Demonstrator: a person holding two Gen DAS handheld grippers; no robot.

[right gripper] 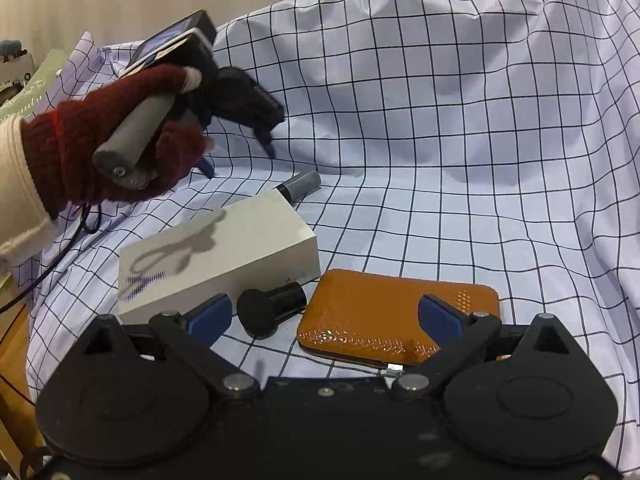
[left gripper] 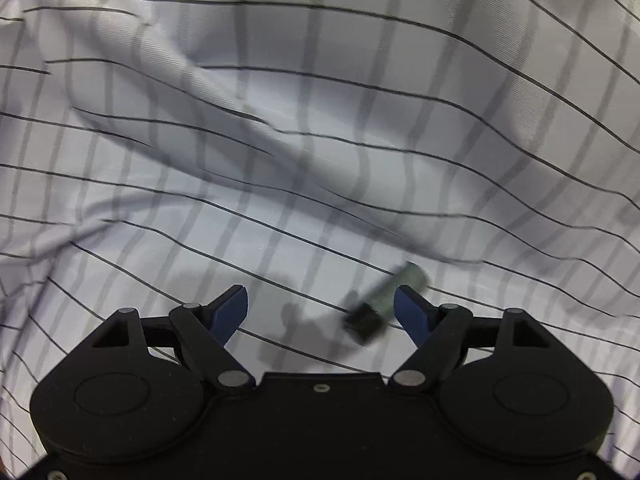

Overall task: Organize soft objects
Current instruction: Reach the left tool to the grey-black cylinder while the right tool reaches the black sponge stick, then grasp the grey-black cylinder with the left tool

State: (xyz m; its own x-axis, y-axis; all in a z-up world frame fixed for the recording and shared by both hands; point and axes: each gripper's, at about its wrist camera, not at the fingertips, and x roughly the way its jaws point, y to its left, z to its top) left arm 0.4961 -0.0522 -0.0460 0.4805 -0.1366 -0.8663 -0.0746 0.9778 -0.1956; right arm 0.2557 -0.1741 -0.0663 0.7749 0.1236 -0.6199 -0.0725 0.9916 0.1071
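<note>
Right wrist view shows you the whole spread: the checked cloth [right gripper: 440, 120] drapes over everything, rumpled and loose, so it will slide and bunch if you drag anything across it. On it, the white box [right gripper: 218, 254] lies at left, stiff and probably light; it is too broad to pinch anywhere but across a short edge. Just beside your right gripper [right gripper: 326, 316], whose jaws stand wide and empty, lies the orange pouch [right gripper: 400, 316]. It looks padded and glossy, likely slippery; take it by a thin edge or corner. Between box and pouch rests a small black cylinder [right gripper: 272, 308], rigid and ready to roll.

Your left gripper [left gripper: 320, 312] is also wide open, holding nothing, close above the cloth. A blurred grey tube with a black cap [left gripper: 384, 300] lies by its right finger; pinch it across the middle.
</note>
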